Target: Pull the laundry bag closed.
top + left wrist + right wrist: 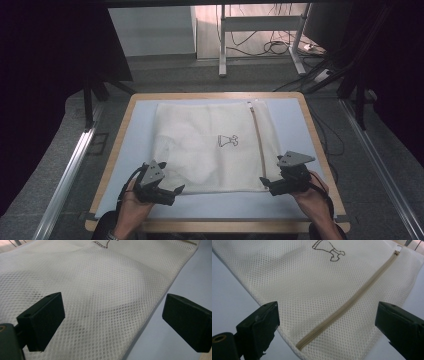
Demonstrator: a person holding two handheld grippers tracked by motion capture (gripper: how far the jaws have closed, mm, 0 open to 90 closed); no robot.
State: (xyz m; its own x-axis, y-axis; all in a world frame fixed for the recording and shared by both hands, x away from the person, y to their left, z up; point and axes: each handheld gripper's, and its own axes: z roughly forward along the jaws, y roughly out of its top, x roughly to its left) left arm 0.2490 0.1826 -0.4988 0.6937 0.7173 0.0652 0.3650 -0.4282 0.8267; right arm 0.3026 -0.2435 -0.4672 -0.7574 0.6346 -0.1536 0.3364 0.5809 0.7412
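Observation:
A white mesh laundry bag lies flat on the pale blue table top. A beige zipper runs down its right side, and a small black drawing marks its middle. My left gripper sits at the bag's near left edge, jaws wide open; mesh spreads between and beyond them. My right gripper hovers at the near right corner, open as well, with the zipper's near end between its jaws. Neither gripper holds anything.
The table has a wooden rim. Grey floor surrounds it, with metal rails on both sides. A desk frame and loose cables stand beyond the far edge.

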